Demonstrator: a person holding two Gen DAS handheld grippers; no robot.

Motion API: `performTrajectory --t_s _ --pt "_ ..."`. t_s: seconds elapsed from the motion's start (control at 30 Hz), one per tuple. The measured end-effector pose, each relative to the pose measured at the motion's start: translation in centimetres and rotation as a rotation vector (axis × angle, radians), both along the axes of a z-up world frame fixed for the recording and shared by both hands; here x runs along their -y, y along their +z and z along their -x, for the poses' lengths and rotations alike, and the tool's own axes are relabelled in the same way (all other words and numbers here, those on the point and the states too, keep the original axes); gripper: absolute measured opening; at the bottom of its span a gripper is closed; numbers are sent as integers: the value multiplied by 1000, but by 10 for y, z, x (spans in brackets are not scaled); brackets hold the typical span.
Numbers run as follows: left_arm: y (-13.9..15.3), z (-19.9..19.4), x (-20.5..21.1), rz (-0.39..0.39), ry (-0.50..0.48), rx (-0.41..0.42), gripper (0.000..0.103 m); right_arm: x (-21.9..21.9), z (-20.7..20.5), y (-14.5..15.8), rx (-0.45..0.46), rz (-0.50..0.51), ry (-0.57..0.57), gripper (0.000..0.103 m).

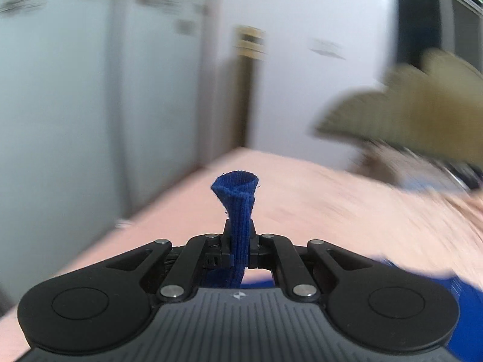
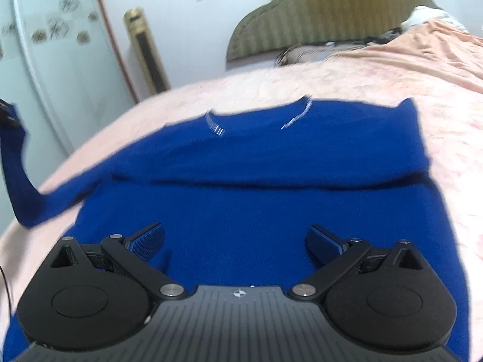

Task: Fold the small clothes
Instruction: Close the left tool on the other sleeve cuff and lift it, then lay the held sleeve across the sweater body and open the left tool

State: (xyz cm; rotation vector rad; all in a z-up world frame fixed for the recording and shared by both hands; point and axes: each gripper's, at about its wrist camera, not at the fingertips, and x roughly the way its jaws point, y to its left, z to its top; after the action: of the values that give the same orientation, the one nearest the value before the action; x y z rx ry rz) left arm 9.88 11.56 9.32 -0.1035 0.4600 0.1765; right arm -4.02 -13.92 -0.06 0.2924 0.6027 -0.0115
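Note:
A royal blue knit sweater [image 2: 241, 187] lies flat on the pink bedspread [image 2: 347, 81], neckline away from me. Its left sleeve [image 2: 21, 181] is lifted off the bed at the left edge of the right wrist view. My left gripper [image 1: 240, 226] is shut on that sleeve's ribbed cuff [image 1: 237, 193], which sticks up between the fingers. My right gripper [image 2: 235, 238] is open and empty, hovering low over the sweater's lower body.
An olive padded headboard [image 2: 332, 9] stands at the far end of the bed, blurred in the left wrist view [image 1: 407, 105]. White wardrobe doors [image 1: 90, 90] and a tall gold-trimmed floor unit [image 2: 145, 51] stand along the left wall. Peach bedding [image 2: 437, 48] lies at far right.

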Motion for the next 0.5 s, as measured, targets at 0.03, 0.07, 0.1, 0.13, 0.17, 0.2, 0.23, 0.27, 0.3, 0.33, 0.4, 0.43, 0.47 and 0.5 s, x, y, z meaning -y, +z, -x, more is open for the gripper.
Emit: performTrajectory --t_s 0.03,0.07,0.1,0.13,0.17,0.2,0.23,0.27,0.3,0.33,0.4,0.43,0.47,0.5 --pt "-6 -3 21 -9 -55 -18 6 0 0 0 0 0 0 102" --pt "-12 -6 40 -16 -105 -36 6 4 2 4 9 8 -17 103" --pt "-19 -9 53 -23 -150 -51 6 13 4 9 23 26 -49 103" --pt "-24 -10 69 -33 -188 -63 6 13 4 9 23 26 -49 103" --pt "-30 -12 81 -45 -217 -74 6 17 6 11 26 32 -65 103" --pt "-36 -14 92 -56 -245 -90 6 26 8 11 27 35 -96 103" --pt "-43 -16 106 -63 -274 -110 6 26 8 11 27 35 -96 103" --pt "-46 -16 116 -64 -291 -123 6 31 10 11 23 32 -112 103" --pt "-52 -17 126 -65 -310 -139 6 34 11 10 19 29 -125 103" --pt "-59 -17 135 -68 -327 -153 6 38 13 8 16 25 -138 103" --pt "-68 -21 147 -69 -375 -191 6 46 15 4 8 14 -170 103" --pt "-74 -24 156 -70 -406 -224 6 48 15 3 6 12 -178 103" --pt "-78 -23 162 -68 -428 -248 6 50 15 2 5 12 -184 103" --pt "-83 -25 169 -66 -457 -280 7 50 15 2 5 12 -184 103"
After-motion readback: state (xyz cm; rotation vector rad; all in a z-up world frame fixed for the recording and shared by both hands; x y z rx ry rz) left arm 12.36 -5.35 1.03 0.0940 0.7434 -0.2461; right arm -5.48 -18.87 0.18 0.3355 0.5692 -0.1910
